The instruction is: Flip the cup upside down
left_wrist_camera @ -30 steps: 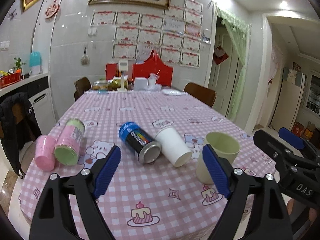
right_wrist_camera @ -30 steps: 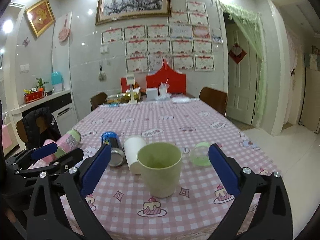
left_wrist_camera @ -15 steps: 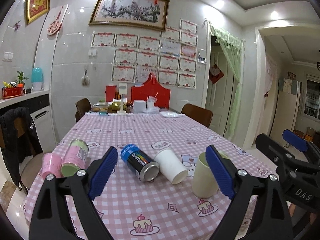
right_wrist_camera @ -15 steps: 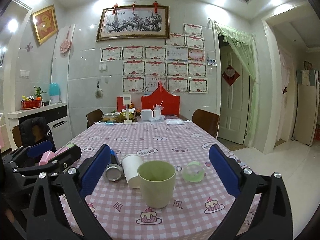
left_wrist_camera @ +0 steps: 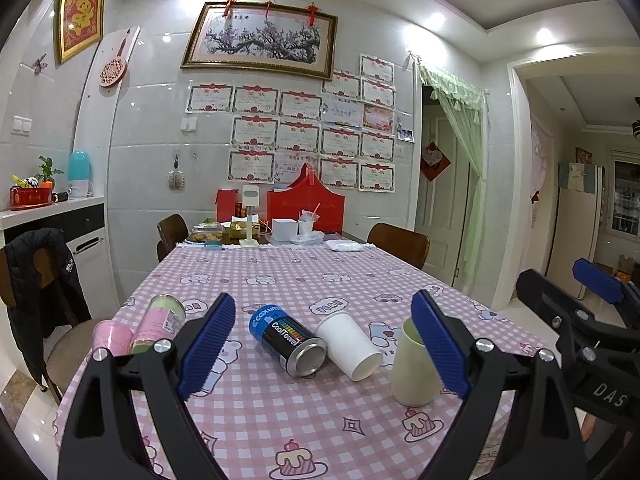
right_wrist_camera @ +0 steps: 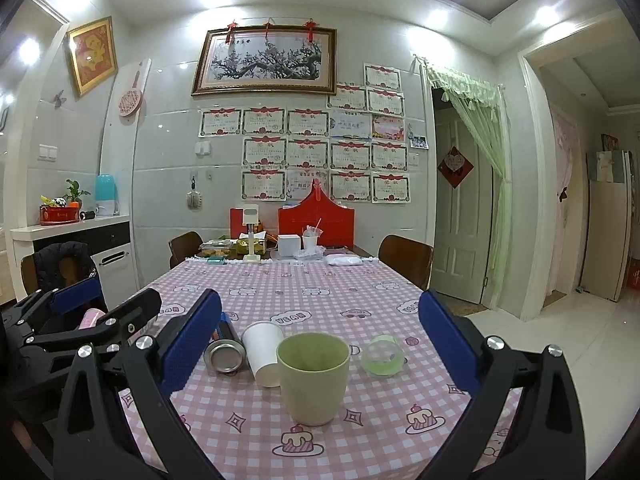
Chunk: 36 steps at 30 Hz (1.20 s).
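Observation:
A pale green cup stands upright, mouth up, near the front of the pink checked table. It also shows in the left wrist view, partly behind my left gripper's right finger. My right gripper is open and empty, held back from the cup, which sits centred between its blue pads. My left gripper is open and empty, to the left of the cup. The right gripper also shows at the right edge of the left wrist view.
A white paper cup and a blue-black can lie on their sides left of the green cup. A clear green-tinted jar lies to its right. A pink tube and pink cup lie far left. Chairs flank the table.
Both grippers have tilted upward and drawn back a little, so the table objects sit lower in both views. Nothing on the table has moved.

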Tool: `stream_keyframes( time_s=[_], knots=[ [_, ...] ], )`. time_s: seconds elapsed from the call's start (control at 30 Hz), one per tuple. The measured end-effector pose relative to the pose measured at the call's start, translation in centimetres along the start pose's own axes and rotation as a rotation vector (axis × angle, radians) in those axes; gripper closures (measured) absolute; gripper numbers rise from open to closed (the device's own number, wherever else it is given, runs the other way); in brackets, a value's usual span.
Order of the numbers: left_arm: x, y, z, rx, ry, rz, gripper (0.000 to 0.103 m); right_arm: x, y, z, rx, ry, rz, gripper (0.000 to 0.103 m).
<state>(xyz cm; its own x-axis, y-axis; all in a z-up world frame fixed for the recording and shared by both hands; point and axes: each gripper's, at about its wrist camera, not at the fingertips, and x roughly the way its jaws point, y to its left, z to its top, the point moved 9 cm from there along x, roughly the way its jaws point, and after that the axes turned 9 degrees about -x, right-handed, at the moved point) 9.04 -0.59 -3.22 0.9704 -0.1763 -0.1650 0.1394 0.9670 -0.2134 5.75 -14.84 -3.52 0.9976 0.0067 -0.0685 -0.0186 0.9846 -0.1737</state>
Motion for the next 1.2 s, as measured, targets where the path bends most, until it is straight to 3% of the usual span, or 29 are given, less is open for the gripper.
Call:
stream_keyframes(
  time_s=[1.2],
  knots=[
    [-0.31,-0.08,0.24,0.024,-0.041,0.020,0.015,-0.32,-0.05,-0.24,-0.003,-0.027,-0.015,0.008]
  ],
)
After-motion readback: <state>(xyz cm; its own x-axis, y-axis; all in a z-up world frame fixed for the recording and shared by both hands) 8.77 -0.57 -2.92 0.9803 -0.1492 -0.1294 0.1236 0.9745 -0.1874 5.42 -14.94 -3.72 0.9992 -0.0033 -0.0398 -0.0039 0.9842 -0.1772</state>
